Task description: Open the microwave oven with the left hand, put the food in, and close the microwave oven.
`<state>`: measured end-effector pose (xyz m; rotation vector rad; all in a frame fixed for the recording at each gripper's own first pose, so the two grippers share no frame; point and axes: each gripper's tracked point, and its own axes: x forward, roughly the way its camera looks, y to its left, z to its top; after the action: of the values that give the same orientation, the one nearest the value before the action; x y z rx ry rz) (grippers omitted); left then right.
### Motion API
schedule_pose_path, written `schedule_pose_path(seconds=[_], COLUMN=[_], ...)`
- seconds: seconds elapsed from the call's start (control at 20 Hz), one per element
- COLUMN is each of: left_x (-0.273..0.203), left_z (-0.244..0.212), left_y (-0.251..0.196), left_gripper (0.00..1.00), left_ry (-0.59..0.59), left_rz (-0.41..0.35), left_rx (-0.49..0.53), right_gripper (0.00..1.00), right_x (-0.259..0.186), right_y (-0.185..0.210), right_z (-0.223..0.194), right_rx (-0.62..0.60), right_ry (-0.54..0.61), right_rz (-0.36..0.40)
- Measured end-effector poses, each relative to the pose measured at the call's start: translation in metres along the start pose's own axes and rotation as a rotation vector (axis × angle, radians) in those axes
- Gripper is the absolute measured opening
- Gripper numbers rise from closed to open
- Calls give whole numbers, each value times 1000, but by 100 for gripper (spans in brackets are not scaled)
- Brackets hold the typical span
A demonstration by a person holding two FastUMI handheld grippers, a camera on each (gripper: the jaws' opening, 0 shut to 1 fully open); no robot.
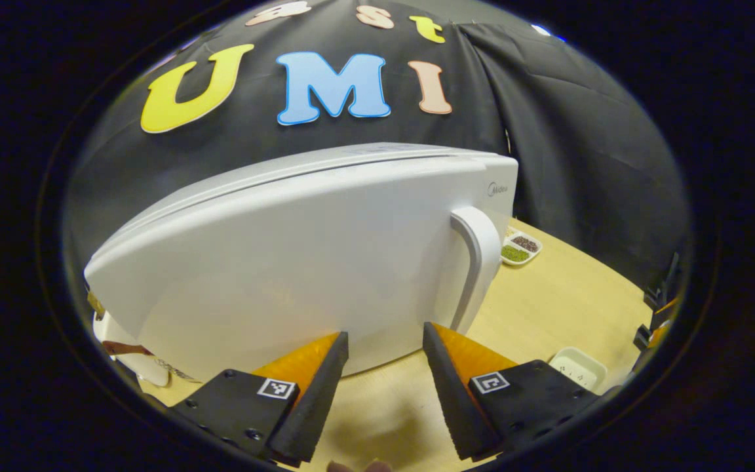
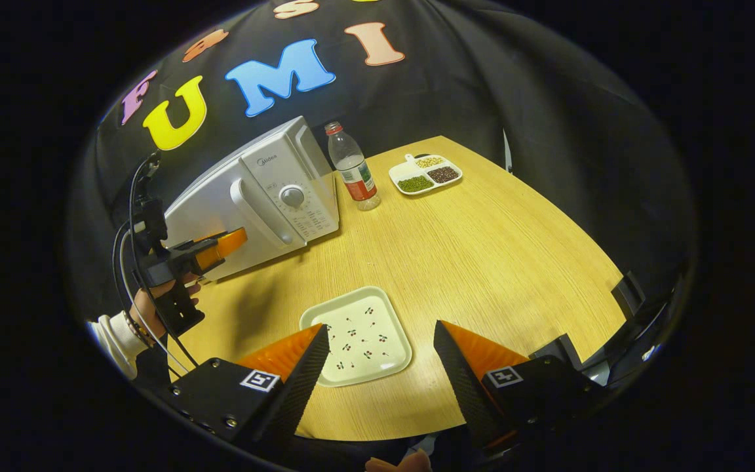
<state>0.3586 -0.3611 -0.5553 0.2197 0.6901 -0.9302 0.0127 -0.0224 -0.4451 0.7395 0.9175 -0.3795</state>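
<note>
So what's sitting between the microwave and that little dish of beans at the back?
A plastic bottle stands between the microwave and the divided dish, seen in the right gripper view.

Both tongs gape wide: left tongs (image 1: 385,341) level and reaching forward, right tongs (image 2: 381,344) tipped downward, empty.

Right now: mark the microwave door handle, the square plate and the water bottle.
microwave door handle (image 1: 476,255), left gripper view, on the upright bar's middle.
square plate (image 2: 361,334), right gripper view, on its patterned centre.
water bottle (image 2: 353,169), right gripper view, on its body above the label.
</note>
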Motion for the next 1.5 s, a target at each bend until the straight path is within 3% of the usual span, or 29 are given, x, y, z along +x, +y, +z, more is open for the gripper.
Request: schedule_pose_path(seconds=[0.05, 0.2, 0.3, 0.35, 0.45, 0.5, 0.6, 0.7, 0.75, 0.9, 1.0, 1.15, 1.25, 1.5], left_x=[1, 6, 18, 13, 10, 7, -8, -35, -51, -106, -151, -219, -268, -380], left_z=[0, 5, 9, -1, -1, 1, 0, -6, -9, -2, 22, 62, 93, 171], left_y=[0, 1, -1, -9, -15, -19, -46, -78, -89, -111, -128, -139, -145, -173], left_gripper=[89, 80, 84, 77, 69, 74, 84, 84, 90, 85, 80, 90, 85, 94], left_ry=[5, 3, 33, 96, 91, 90, 93, 96, 98, 77, 31, -64, -155, -379], left_rz=[3, 3, -23, -24, 22, 55, 45, 24, 35, 81, 107, 199, 270, 377], left_rx=[-10, -105, -214, -266, -247, -222, -231, -266, -268, -259, -243, -209, -173, -52], right_gripper=[98, 98, 99, 98, 98, 99, 98, 98, 98, 98, 98, 98, 98, 98], right_x=[0, -2, -7, -10, -16, -20, -27, -36, -40, -56, -66, -84, -101, -148], right_y=[1, 3, 1, 0, -5, -8, -19, -30, -37, -50, -59, -65, -52, -34], right_z=[1, 5, 2, -1, -4, -3, 0, 9, 12, 26, 37, 59, 85, 149], right_rx=[-2, -13, -28, -31, -30, -25, -10, 1, -1, 21, 15, -28, 11, -66], right_ry=[3, -10, -9, -9, -13, -26, -45, -73, -79, -91, -102, -128, -164, -291], right_rz=[6, 22, 33, 39, 51, 55, 59, 80, 89, 155, 193, 253, 331, 432])
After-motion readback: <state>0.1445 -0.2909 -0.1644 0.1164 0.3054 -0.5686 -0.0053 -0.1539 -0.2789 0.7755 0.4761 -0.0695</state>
